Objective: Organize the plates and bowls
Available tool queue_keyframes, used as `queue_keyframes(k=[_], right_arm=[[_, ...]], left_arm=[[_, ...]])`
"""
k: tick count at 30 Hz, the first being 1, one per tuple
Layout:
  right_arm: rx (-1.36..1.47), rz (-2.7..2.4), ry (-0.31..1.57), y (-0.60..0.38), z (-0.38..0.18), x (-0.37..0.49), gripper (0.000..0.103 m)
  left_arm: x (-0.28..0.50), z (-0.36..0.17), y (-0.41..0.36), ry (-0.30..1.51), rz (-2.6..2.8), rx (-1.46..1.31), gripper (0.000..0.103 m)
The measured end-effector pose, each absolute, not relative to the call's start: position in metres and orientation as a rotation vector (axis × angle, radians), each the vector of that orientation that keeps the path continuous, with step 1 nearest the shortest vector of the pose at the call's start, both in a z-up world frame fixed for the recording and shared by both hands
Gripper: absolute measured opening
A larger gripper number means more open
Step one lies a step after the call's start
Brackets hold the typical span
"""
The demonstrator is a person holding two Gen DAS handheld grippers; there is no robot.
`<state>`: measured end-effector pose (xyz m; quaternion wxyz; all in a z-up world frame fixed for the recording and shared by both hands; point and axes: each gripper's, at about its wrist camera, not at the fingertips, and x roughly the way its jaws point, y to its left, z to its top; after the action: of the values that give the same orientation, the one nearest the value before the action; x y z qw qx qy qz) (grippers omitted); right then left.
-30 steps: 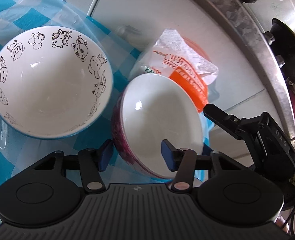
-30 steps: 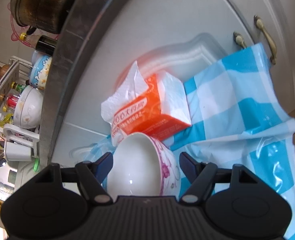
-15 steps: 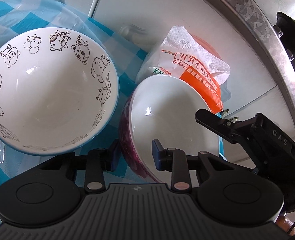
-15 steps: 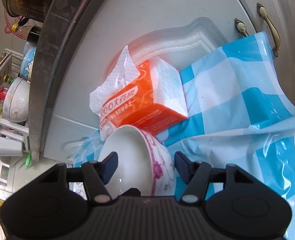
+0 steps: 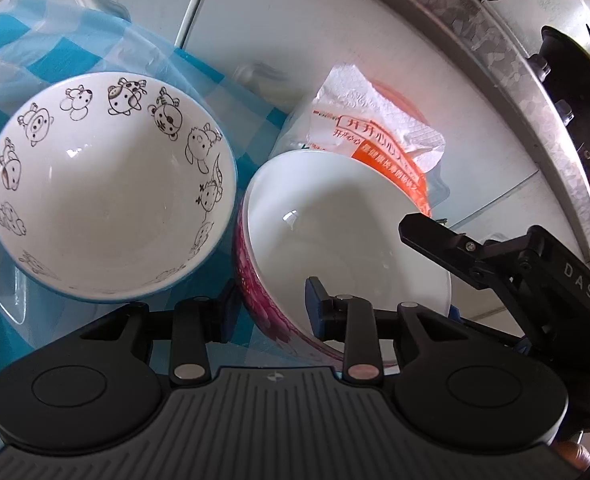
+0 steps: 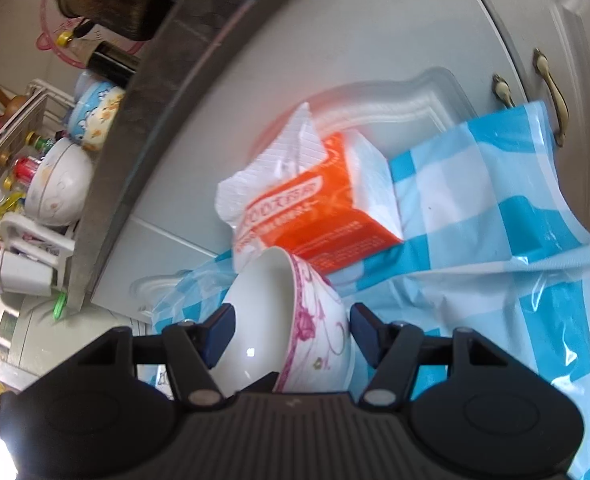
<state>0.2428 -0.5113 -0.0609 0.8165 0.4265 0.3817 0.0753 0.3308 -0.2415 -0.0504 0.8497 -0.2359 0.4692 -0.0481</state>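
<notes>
A white bowl with a pink flower pattern [image 5: 335, 240] stands tilted on the blue checked cloth [image 5: 11, 40]. My left gripper [image 5: 271, 308] is shut on its near rim, one finger outside and one inside. My right gripper [image 6: 291, 330] straddles the same pink bowl [image 6: 295, 320] from the other side, its jaws apart on either side of the rim. A larger white bowl with black cartoon animals and a blue outside [image 5: 107, 192] sits upright just left of the pink bowl.
An orange and white tissue pack [image 6: 315, 208] lies just behind the pink bowl. White cabinet doors [image 6: 375, 40] with brass handles [image 6: 551, 96] rise behind. A steel counter edge [image 5: 535, 92] runs across. More bowls [image 6: 55, 188] stand in a rack at the left.
My left gripper has closed in on the pink bowl's rim. The right gripper's jaws have narrowed around the bowl, which now stands more tilted.
</notes>
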Motion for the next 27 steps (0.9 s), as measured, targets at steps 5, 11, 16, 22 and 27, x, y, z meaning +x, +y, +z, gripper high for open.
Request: queue_keyframes(k=[5, 11, 16, 22, 27], right_arm=[[0.907, 0.166, 0.785, -0.508, -0.050, 0.232, 0.064], [0.919, 0.170, 0.732, -0.502, -0.032, 0.216, 0.064], [0.941, 0.172, 0.690, -0.490, -0.019, 0.199, 0.064], [0.967, 0.174, 0.653, -0.464, -0.011, 0.179, 0.064], [0.987, 0.185, 0.648, -0.434, -0.013, 0.167, 0.064]], left_arm=[[0.320, -0.033, -0.234, 0.958, -0.120, -0.501, 0.037], [0.305, -0.009, -0.224, 0.922, -0.153, -0.490, 0.036], [0.288, 0.010, -0.208, 0.899, -0.186, -0.474, 0.036], [0.263, 0.022, -0.180, 0.878, -0.213, -0.440, 0.037], [0.239, 0.021, -0.147, 0.864, -0.211, -0.421, 0.037]])
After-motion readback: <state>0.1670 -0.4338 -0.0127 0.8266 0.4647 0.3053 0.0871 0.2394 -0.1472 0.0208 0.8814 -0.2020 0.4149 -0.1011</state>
